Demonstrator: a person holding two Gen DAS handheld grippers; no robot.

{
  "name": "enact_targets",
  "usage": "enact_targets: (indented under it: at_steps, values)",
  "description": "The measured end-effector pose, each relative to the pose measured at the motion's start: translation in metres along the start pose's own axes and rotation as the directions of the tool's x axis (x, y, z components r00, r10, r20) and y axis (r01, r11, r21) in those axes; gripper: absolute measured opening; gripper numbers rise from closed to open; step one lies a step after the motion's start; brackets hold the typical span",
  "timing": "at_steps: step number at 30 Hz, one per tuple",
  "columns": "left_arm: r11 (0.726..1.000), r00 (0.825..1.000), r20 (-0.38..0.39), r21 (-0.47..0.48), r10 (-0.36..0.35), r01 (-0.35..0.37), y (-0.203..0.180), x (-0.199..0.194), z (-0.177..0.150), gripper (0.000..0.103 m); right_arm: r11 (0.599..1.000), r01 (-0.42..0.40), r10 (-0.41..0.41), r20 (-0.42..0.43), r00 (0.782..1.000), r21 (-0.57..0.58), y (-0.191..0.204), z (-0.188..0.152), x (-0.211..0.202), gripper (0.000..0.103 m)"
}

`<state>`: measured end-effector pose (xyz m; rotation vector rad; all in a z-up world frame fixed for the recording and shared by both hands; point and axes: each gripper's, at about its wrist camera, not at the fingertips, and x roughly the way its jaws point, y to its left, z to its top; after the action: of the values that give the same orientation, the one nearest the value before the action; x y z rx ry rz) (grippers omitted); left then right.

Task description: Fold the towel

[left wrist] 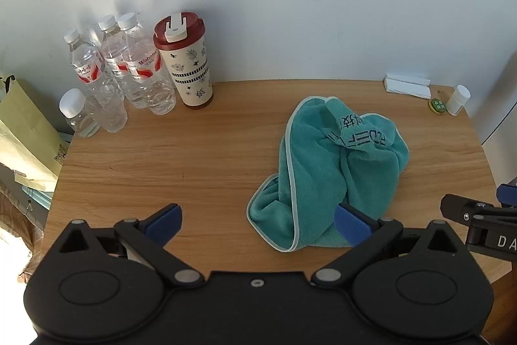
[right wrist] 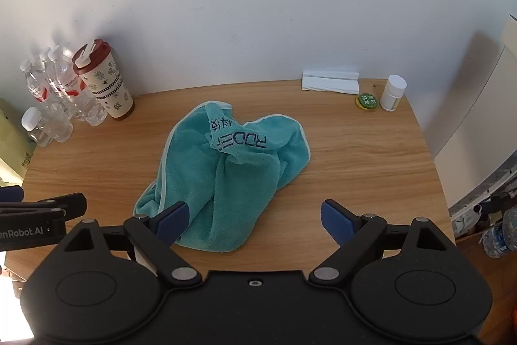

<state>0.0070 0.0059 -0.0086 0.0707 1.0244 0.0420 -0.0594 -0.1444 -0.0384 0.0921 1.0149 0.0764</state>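
Teal terry cloth with a pale piped edge — the towel (right wrist: 226, 180) lies crumpled in a loose heap on the wooden desk (right wrist: 371, 157), roughly midway between the left and right edges and a little nearer the front edge than the wall. A flap bearing dark printed lettering is folded over on top of the heap.

The left tool (left wrist: 258, 220) hangs over the front edge with its blue-padded jaws spread wide and nothing between them; its right pad (left wrist: 350, 223) sits in front of the towel's near end, though contact cannot be judged. The right tool (right wrist: 253, 220) is likewise released, jaws wide apart, its left pad (right wrist: 171, 222) over the towel's near left corner and its right pad above bare wood.

At the back left corner stand several clear water bottles (left wrist: 129, 70) and a cream travel cup (left wrist: 190, 63) with a dark red lid. Along the back edge toward the right corner lie folded white paper (right wrist: 331, 81), a small green round tin (right wrist: 366, 101) and a white pill bottle (right wrist: 393, 92) — all well apart from the towel.
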Motion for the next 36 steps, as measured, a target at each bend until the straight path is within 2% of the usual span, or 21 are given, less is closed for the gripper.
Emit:
enact_targets:
  at_steps: [22,29,36]
  values:
    - [1.000,0.999,-0.043,-0.002,-0.002,0.001,0.009,0.005,0.018,0.103,1.000,-0.002,0.002,-0.020,1.000,0.028,-0.001,-0.001,0.006,0.092]
    - [1.000,0.999,-0.050,-0.008,0.002,-0.002,0.013,0.008,0.021,0.103,0.999,0.016,-0.016,-0.001,1.000,0.044,-0.007,0.004,0.005,0.092]
    - [1.000,0.996,-0.087,-0.018,-0.005,0.003,0.015,0.016,0.021,0.103,0.998,0.018,-0.015,-0.036,0.999,0.068,-0.013,0.003,0.014,0.092]
